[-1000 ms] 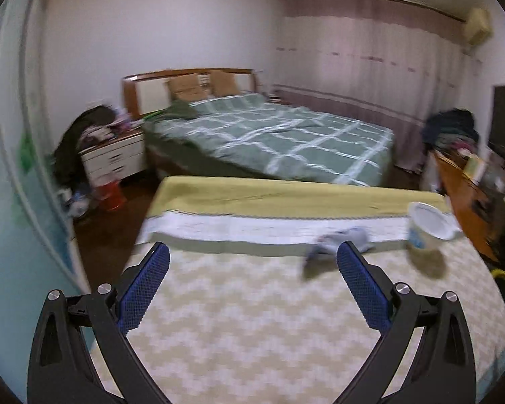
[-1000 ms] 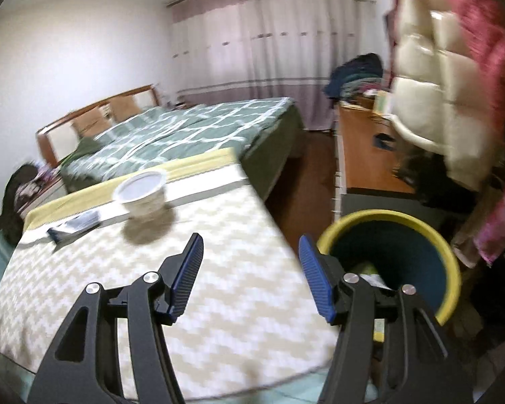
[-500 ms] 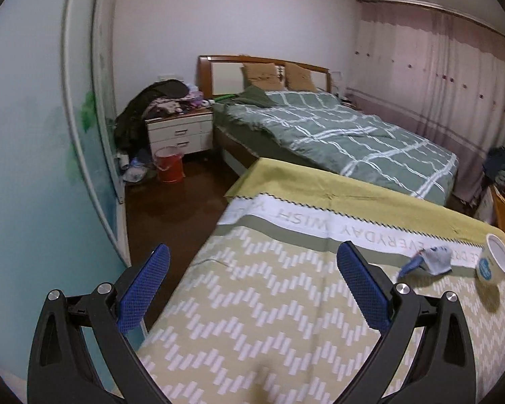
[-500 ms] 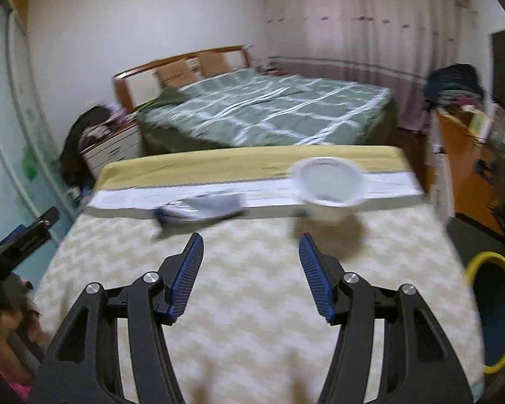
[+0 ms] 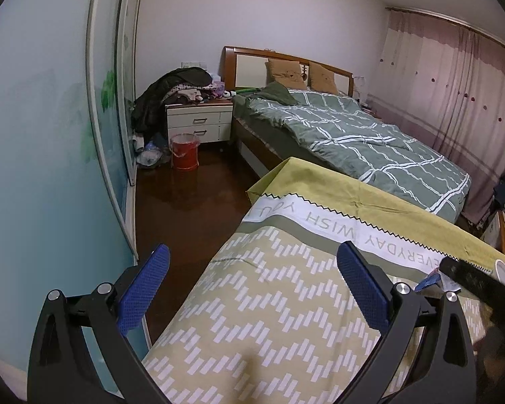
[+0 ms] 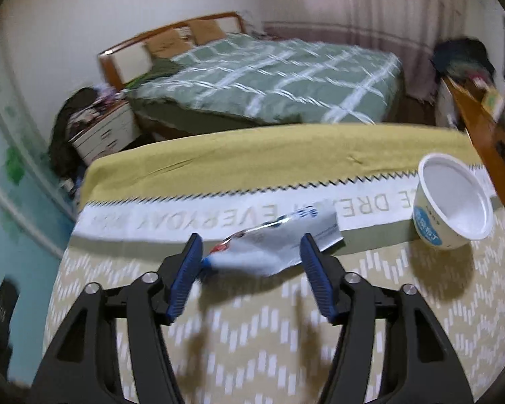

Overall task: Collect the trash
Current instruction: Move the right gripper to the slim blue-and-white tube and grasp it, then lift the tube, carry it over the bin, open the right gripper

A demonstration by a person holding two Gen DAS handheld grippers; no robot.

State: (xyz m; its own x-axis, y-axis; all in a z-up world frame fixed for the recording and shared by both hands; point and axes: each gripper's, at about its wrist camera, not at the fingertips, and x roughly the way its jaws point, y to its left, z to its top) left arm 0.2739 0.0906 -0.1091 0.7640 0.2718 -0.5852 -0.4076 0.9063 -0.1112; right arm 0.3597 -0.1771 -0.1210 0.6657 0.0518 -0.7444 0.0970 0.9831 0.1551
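A crumpled silver and blue wrapper (image 6: 272,245) lies on the patterned tablecloth (image 6: 252,336). My right gripper (image 6: 250,276) is open, with its fingers on either side of the wrapper's near end. A white empty cup with a blue label (image 6: 451,205) lies tilted to the right of the wrapper. My left gripper (image 5: 252,289) is open and empty over the table's left edge. In the left wrist view the wrapper (image 5: 432,281) shows at the far right, partly hidden by the right gripper's arm (image 5: 481,289).
A bed with a green quilt (image 5: 353,134) stands behind the table. A white nightstand (image 5: 198,123), a red bucket (image 5: 184,151) and a clothes pile sit by the left wall. A wooden desk (image 6: 481,134) runs along the right side.
My right gripper swung from the yellow bin back over the table and closed in on the wrapper. My left gripper turned left, toward the table's left edge and the wall.
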